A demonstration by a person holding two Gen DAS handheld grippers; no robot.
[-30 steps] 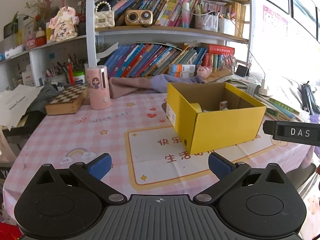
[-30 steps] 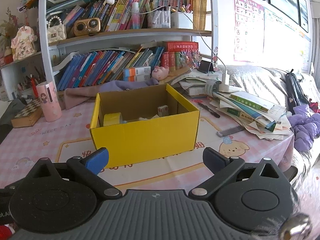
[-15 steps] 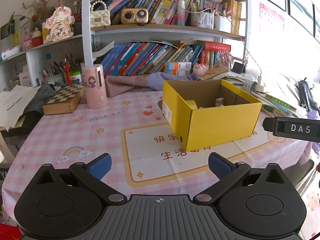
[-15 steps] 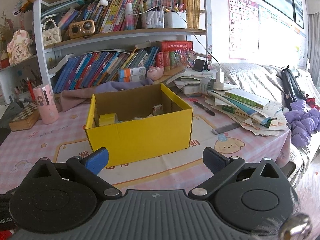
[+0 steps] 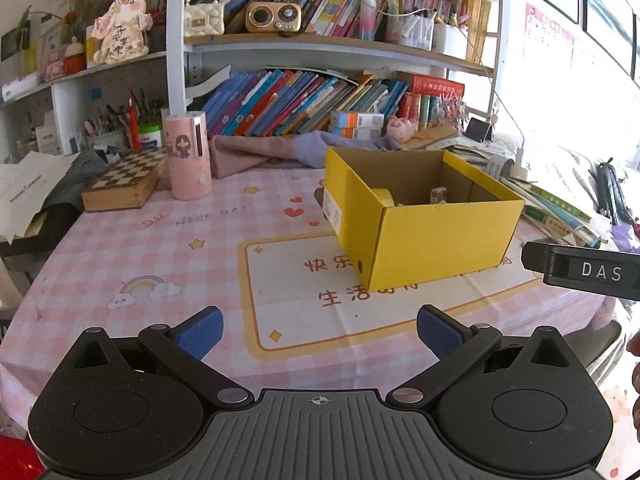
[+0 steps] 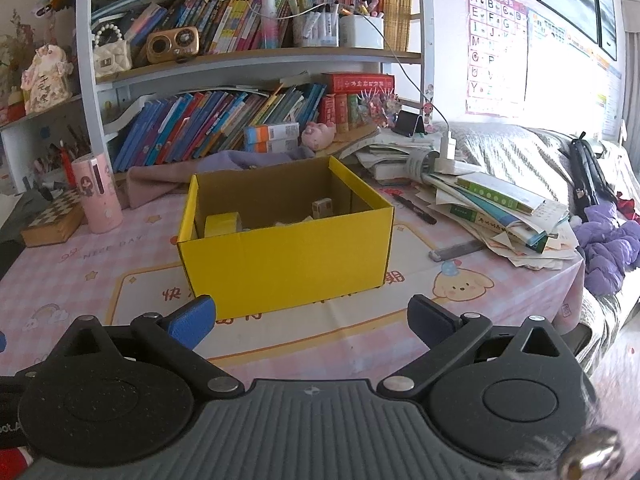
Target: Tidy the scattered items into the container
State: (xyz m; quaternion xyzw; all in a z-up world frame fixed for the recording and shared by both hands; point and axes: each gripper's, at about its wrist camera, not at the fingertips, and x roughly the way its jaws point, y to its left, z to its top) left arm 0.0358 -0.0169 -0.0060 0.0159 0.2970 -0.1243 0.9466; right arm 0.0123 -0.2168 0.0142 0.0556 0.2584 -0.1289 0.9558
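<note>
left gripper (image 5: 319, 330) and right gripper (image 6: 311, 320) both gape wide, empty, held level above the tablecloth (image 5: 160, 248), facing the yellow box (image 6: 284, 256).

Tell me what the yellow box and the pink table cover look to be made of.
The yellow box looks like corrugated cardboard: matte yellow outside, plain brown inside, with folded flap edges. The table cover is probably a smooth printed plastic or oilcloth sheet: it shows fold creases and a faint sheen, though fabric cannot be ruled out.
</note>
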